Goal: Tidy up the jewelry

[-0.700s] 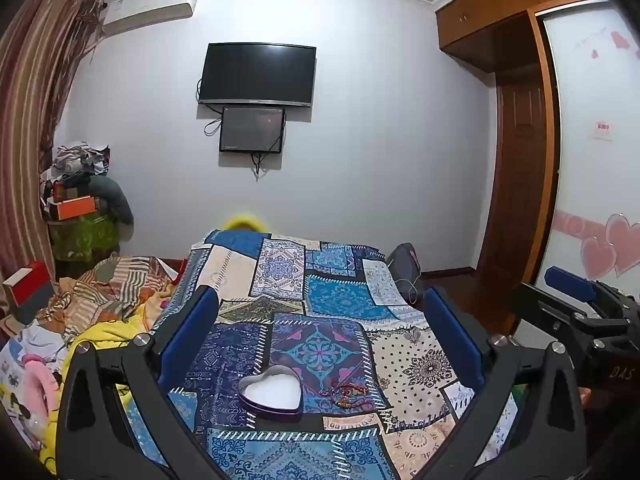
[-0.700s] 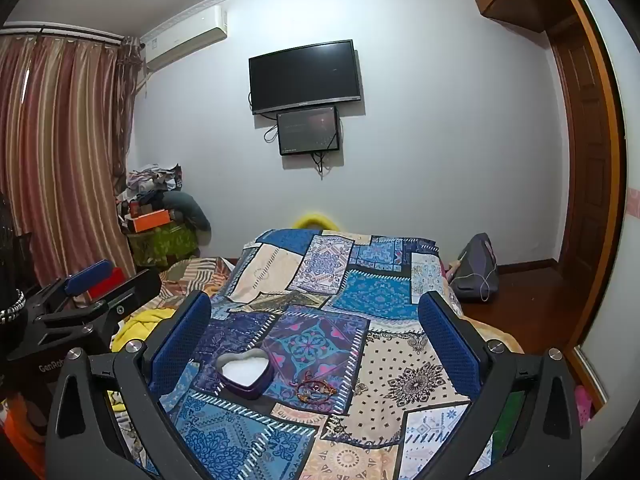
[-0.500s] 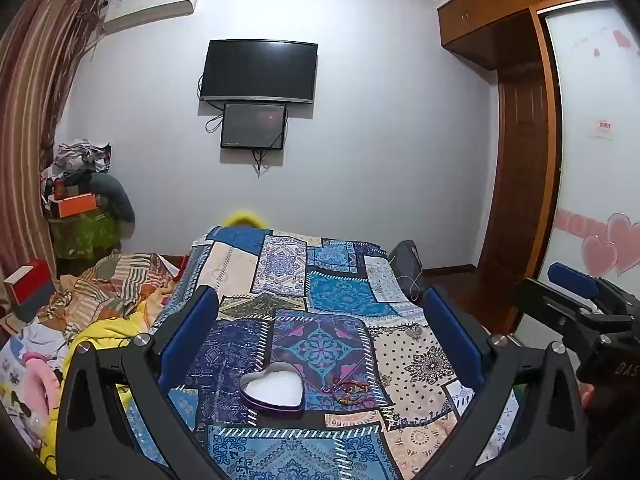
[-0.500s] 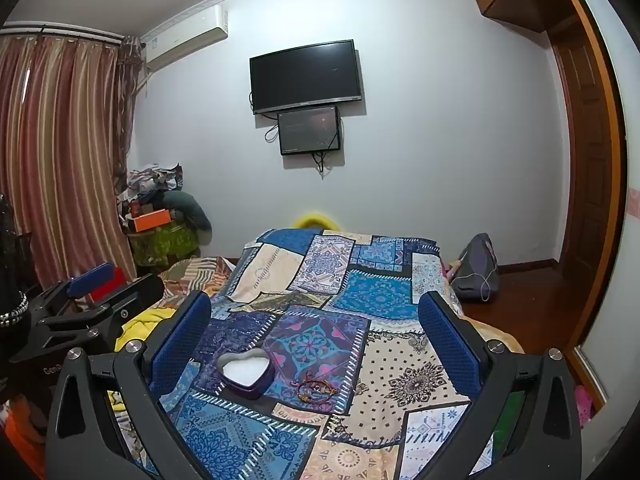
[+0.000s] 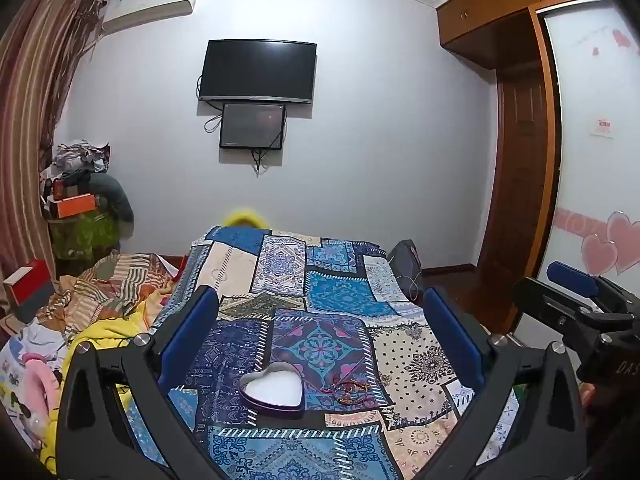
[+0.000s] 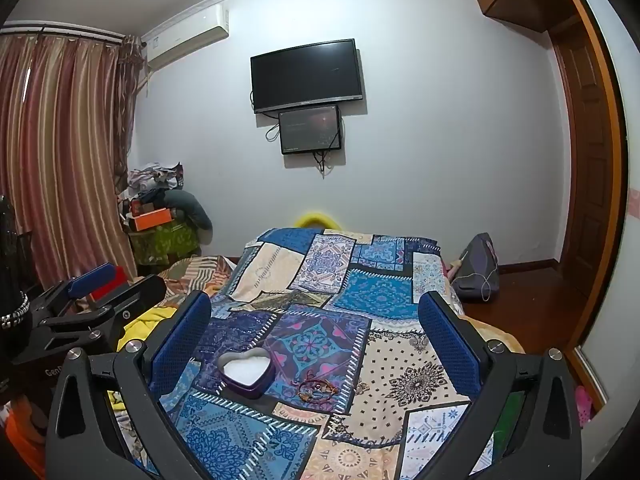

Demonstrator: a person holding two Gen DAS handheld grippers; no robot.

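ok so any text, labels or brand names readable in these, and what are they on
"DAS", cut off at the frame edge: on the right gripper, seen from the left wrist.
"Gen", cut off: on the left gripper, seen from the right wrist.
White sign with red print on the wardrobe door: too blurred to read.
Air conditioner sticker: too small to read.

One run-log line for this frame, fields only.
stage: approach | left gripper: open, empty | right gripper: open, empty | heart tin: open on bedspread | bracelets: beside tin, untouched
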